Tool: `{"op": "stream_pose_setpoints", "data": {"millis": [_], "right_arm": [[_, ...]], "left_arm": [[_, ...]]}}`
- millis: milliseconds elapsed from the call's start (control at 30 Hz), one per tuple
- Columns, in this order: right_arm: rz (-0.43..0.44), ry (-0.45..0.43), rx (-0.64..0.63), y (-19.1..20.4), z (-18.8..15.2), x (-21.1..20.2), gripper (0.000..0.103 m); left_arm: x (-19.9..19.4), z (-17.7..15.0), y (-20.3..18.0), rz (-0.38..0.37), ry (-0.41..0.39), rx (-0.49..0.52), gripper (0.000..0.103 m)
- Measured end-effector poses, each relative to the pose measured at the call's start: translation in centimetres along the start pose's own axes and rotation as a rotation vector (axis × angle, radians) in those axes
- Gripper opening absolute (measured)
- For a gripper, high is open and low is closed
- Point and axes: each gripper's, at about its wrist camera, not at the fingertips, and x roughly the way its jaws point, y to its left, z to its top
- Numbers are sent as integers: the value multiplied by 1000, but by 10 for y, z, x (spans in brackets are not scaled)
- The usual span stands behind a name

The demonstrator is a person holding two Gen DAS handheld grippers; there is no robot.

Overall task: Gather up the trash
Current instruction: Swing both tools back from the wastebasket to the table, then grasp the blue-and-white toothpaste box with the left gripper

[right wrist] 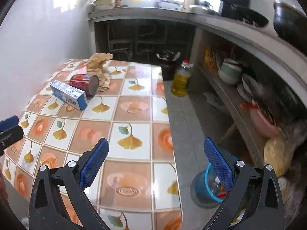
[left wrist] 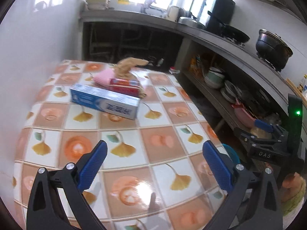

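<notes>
Both grippers, left [left wrist: 154, 163] and right [right wrist: 156, 161], spread wide, empty. Table [right wrist: 132, 132]: box [right wrist: 68, 95], can [right wrist: 85, 84], paper [right wrist: 98, 68], touching. Risk: the can may roll if its neighbours are pulled; bin [right wrist: 208, 186] sits low, so drops could miss.

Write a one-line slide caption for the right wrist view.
Open right gripper above tiled table; blue box, red can and crumpled paper await.

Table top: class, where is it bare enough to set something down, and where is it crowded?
Bare: the near table between both open grippers and the blue box, plus its right side. Crowded: the far left corner, with box, red can, crumpled brown paper.
</notes>
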Motion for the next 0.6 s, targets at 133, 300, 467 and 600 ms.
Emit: {"op": "stream_pose_setpoints", "data": {"millis": [133,300,467,600], "right_arm": [[111,7,21,2,12,7,95],[244,-6,79,9,26,16,95],[367,21,121,20,44,33,95],[464,61,146,33,57,55,94]], "left_arm": [[-6,0,16,17,-24,-12,97],[-7,-3,39,16,-49,-54,97],[7,7,61,-1,-38,-102,97],[30,35,84,7,-31,-177,97]]}}
